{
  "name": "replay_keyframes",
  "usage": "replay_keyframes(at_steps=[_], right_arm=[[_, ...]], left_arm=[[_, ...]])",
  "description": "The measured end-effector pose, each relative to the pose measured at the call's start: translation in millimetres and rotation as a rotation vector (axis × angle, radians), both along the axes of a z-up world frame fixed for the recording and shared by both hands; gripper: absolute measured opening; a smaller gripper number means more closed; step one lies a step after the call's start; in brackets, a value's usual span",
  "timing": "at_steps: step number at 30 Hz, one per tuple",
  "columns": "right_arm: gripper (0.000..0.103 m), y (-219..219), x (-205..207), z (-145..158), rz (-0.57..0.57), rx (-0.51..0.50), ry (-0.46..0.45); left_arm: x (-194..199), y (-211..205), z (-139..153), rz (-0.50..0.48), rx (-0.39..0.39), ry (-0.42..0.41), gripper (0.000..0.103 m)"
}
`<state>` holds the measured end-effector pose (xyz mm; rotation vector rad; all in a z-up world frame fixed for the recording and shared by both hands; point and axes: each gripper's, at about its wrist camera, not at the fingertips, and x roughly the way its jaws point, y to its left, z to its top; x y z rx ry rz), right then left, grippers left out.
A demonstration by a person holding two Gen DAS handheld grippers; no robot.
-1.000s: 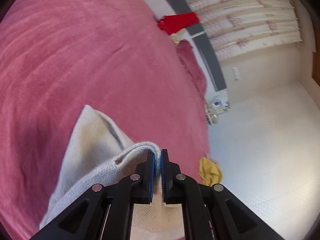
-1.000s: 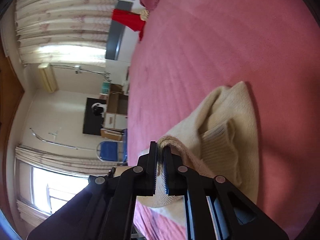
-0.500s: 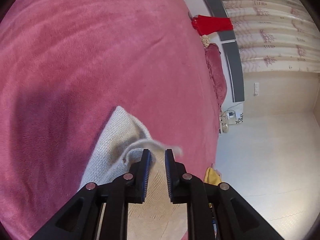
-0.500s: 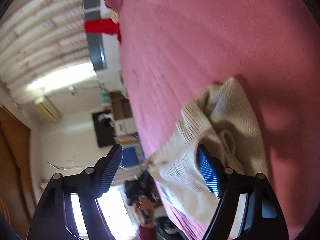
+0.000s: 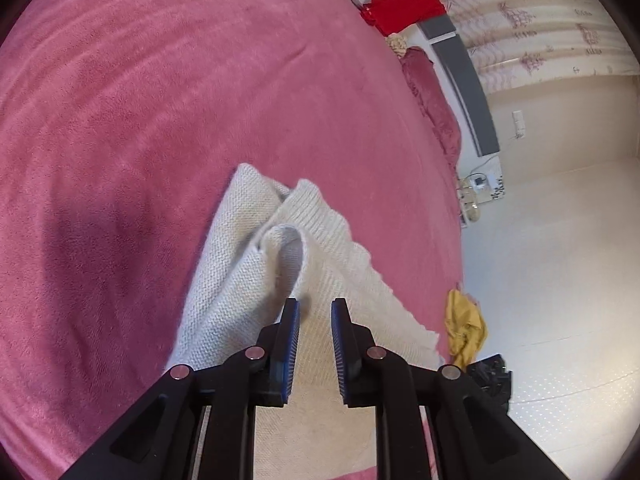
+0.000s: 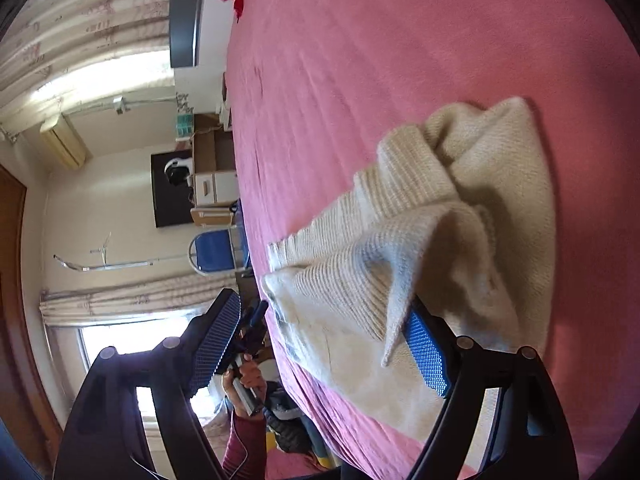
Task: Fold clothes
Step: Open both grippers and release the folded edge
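A cream knitted sweater [image 5: 320, 248] is lying crumpled on a bed covered by a pink blanket [image 5: 140, 100], close to the bed's near edge. In the left wrist view, the left hand-held gripper [image 5: 316, 308] is being held just over the sweater with its jaws a narrow gap apart, and nothing is being gripped between its blue pads [image 5: 291, 340]; a raised fold of the knit is standing just ahead of the left-side finger, and flat ribbed fabric is showing through the gap. In the right wrist view, the right hand-held gripper [image 6: 324, 320] is being held with its jaws spread wide; the sweater [image 6: 460, 220] is lying ahead of and between them, and a pointed flap of knit is hanging over the tip of the right-side finger [image 6: 424, 344], though whether it is touching the pad cannot be told. The left-side finger is hanging past the bed's edge. A yellow cloth [image 5: 466, 328] is lying on the floor beside the bed, and a red garment [image 5: 400, 6] is hanging near the curtains [image 5: 540, 20].
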<state>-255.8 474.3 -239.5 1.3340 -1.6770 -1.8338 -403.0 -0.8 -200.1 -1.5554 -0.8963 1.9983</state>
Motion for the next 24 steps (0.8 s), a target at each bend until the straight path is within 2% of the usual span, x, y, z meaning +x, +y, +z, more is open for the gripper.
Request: replay_keyframes(at_steps=[6, 10, 13, 18, 22, 24], right_arm=[[0.083, -7, -7, 5, 0.02, -0.005, 0.045], [0.083, -2, -7, 5, 0.002, 0.022, 0.044], [0.083, 4, -6, 4, -0.019, 0.055, 0.035], [0.083, -2, -9, -2, -0.001, 0.068, 0.017], [0.083, -11, -14, -3, 0.042, 0.097, 0.011], [0.083, -15, -17, -2, 0.064, 0.076, 0.027]], left_arm=[[-5, 9, -5, -0.004, -0.054, 0.001, 0.017], [-4, -1, 12, -0.004, -0.028, 0.062, 0.018], [-10, 1, 19, -0.03, -0.056, 0.088, 0.018], [-16, 21, 5, -0.098, -0.131, 0.054, 0.019], [-16, 27, 0, -0.14, -0.095, 0.06, 0.019], [-16, 30, -1, -0.176, -0.033, 0.054, 0.019]])
